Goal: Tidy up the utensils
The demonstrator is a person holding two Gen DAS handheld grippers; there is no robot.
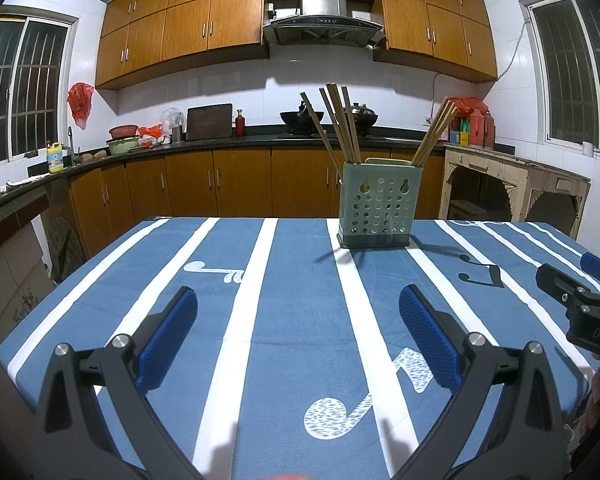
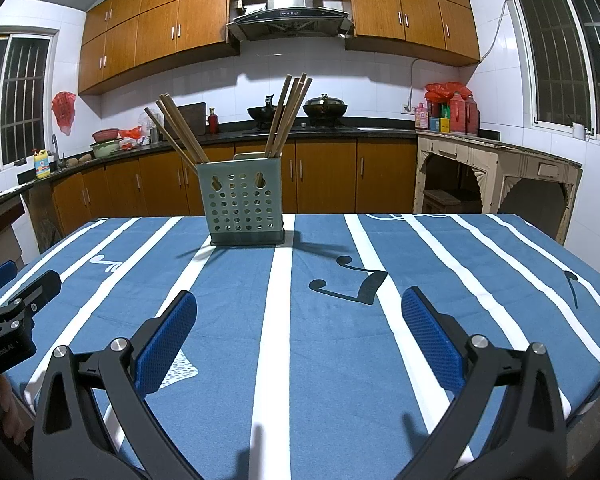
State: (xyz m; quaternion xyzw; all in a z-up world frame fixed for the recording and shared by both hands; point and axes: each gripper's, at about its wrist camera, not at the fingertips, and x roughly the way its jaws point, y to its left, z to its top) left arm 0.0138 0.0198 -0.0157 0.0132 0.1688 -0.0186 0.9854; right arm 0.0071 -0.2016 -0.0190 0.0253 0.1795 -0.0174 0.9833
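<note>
Both grippers, left (image 1: 298, 332) and right (image 2: 298, 334), hover spread wide and empty above the table (image 2: 440, 264); chopsticks (image 2: 288, 116) already stand in the holder (image 2: 242, 204) at its far edge, so approach slowly, gripping low.

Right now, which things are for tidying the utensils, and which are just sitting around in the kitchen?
For the job:
- green holder on the table
- chopsticks standing in it, in two bunches
- left gripper and right gripper, both open, holding nothing

Just lying about:
- woks on the stove
- yellow bottle by the sink
- red bottles on the side counter
- cutting board
</note>
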